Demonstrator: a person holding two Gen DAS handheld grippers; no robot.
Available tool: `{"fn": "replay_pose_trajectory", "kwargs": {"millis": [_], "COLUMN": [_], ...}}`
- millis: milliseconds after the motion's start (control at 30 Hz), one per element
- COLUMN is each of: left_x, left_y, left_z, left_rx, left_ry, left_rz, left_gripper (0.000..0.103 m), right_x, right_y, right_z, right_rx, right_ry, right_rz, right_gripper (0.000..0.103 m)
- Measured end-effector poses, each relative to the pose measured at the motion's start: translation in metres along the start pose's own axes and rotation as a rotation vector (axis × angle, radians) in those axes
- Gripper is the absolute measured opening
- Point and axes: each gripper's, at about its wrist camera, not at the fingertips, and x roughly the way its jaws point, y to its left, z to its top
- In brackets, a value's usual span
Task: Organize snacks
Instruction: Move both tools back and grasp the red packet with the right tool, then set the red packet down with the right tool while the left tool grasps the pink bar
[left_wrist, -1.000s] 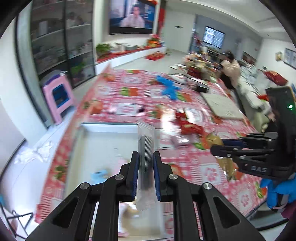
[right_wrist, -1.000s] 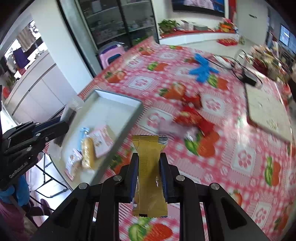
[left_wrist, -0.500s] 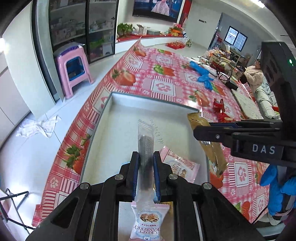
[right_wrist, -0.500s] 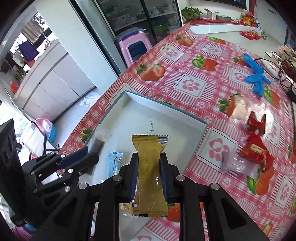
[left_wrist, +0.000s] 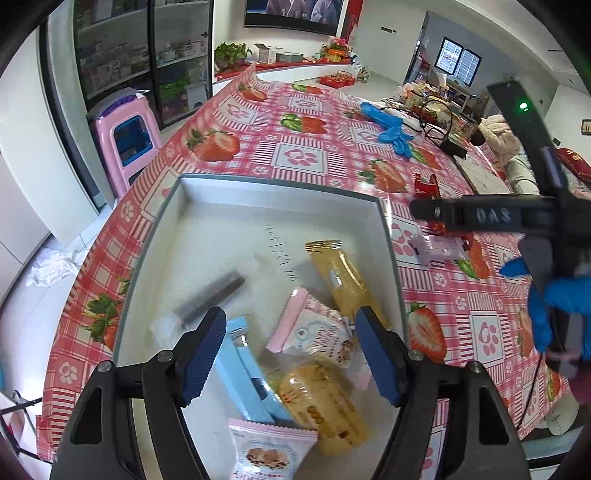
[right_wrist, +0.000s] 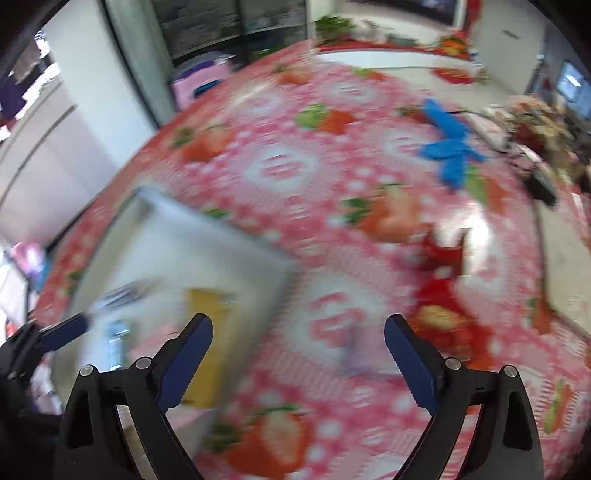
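Both tongs have just been opening and now stand apart, nothing between them: left gripper (left_wrist: 291, 354), right gripper (right_wrist: 298, 354). Dropped, the dark clear-wrapped snack (left_wrist: 207, 295) and gold snack bar (left_wrist: 341, 277) lie in the white tray (left_wrist: 266, 192).

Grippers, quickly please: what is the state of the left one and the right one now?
Left gripper: open, jaws just opened, holding nothing; snacks lie in the tray below.
Right gripper: open, jaws just opened, holding nothing.

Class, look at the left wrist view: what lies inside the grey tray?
Inside the grey tray: a gold packet, a dark clear-wrapped stick, pink packets, a blue packet. The left tongs hide the nearest part.
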Motion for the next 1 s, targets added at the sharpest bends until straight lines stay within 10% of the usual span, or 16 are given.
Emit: {"fn": "replay_pose_trajectory", "kwargs": {"millis": [133,367,567,933,1000], "left_x": [-0.003,-0.001,0.01,0.063,0.077], "left_y": [-0.011,-0.049,-0.089,-0.144,-0.146], "left_z": [0.001,0.001,0.001,0.017,0.023], "left_rx": [0.008,0.087,0.15,0.034,-0.03], "left_ry": [0.004,0.023,0.048,0.146,0.162], "left_rz": [-0.018,-0.037,-0.066,-0.134,-0.133], "left_gripper": [0.078,0.079,0.079,0.08,0.08], "right_x": [0.01,0.052,0.037,-0.02,-0.029], "right_y": [-0.07,-0.112,-0.115,-0.158,-0.162], "right_z": [0.001,-0.009,-0.029,-0.157,-0.175], "right_rx": [0.162,0.257,0.209,0.214,0.212], "right_ry": [-0.026,0.051,0.021,0.013,0.002], "right_rz": [-0.143,-0.094,-0.129,-0.142,-0.147], "right_gripper": [0.095,0.093,0.038,0.04,0.072]}}
